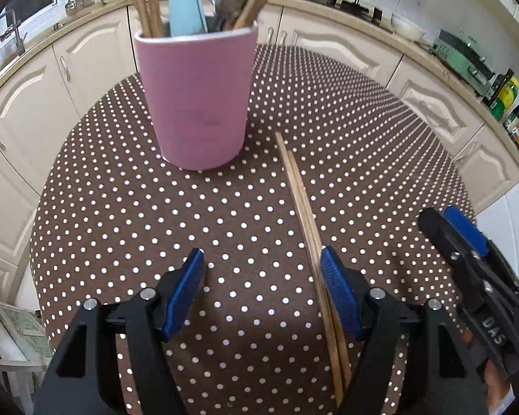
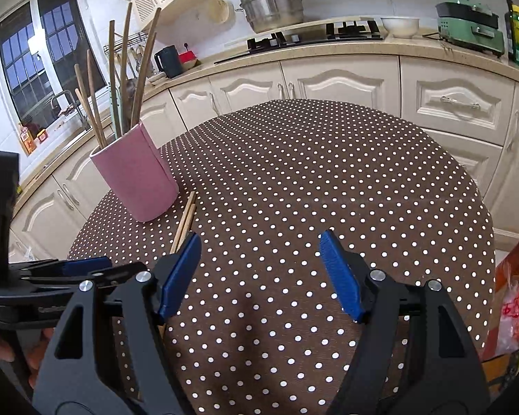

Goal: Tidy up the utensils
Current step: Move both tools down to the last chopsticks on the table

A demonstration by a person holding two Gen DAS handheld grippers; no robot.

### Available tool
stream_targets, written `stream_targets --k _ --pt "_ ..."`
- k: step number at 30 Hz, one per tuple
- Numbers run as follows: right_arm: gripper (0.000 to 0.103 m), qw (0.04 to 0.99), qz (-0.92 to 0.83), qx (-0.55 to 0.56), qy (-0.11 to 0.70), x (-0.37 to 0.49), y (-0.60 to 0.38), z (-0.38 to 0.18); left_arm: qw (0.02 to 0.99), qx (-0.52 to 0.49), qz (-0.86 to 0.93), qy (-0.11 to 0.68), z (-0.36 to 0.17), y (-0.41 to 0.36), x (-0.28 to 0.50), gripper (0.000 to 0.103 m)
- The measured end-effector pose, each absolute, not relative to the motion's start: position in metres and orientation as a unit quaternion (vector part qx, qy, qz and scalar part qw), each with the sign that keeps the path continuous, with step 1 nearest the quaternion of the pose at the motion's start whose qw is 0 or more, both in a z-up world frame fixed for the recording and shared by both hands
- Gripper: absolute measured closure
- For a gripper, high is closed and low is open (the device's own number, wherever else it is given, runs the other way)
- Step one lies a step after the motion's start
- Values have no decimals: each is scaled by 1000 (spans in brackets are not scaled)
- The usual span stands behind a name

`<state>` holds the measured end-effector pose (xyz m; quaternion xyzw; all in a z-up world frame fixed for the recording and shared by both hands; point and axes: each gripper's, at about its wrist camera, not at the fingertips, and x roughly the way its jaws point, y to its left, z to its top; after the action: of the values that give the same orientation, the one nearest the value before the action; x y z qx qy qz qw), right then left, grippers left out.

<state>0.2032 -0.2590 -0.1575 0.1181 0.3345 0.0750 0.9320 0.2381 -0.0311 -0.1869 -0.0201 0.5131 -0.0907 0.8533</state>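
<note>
Both claws spread wide, left claw low over the table, right claw empty; chopsticks lying beside pink holder, probably light, stiff, slippery — best pinched mid-shaft together

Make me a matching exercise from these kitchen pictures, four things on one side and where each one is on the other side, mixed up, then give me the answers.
Things:
1. pink cylindrical utensil holder
2. pair of loose wooden chopsticks
3. stainless steel stacked steamer pot
4. white ceramic bowl

Places:
A. on the countertop beside the green appliance
B. lying flat on the brown polka-dot tablecloth
C. on the gas stove
D. standing upright on the table, filled with utensils

Pairs: 1-D, 2-B, 3-C, 4-A
</note>
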Motion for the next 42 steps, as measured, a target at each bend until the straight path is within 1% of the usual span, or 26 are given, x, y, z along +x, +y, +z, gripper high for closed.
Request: stream_targets --k 5,18,23,31,35,37,42 --pt "32 927 79 126 343 206 -263 -163 847 -3 -80 525 -199 -39 245 35" --pt "32 920 88 143 355 211 -267 -168 837 22 -69 542 -198 -56 273 34" --pt "32 919 88 144 357 212 -267 -169 830 10 -72 553 -200 -57 279 34" --pt "32 916 88 148 361 214 -267 -170 829 3 -66 555 -195 -46 272 34" --pt "32 916 90 149 362 215 -268 -171 839 1 -66 539 -185 -46 266 34" --pt "32 915 89 149 364 216 -268 -172 835 18 -66 546 -189 -52 267 34" --pt "32 915 89 152 363 215 -268 -172 832 14 -70 551 -196 -57 270 34"
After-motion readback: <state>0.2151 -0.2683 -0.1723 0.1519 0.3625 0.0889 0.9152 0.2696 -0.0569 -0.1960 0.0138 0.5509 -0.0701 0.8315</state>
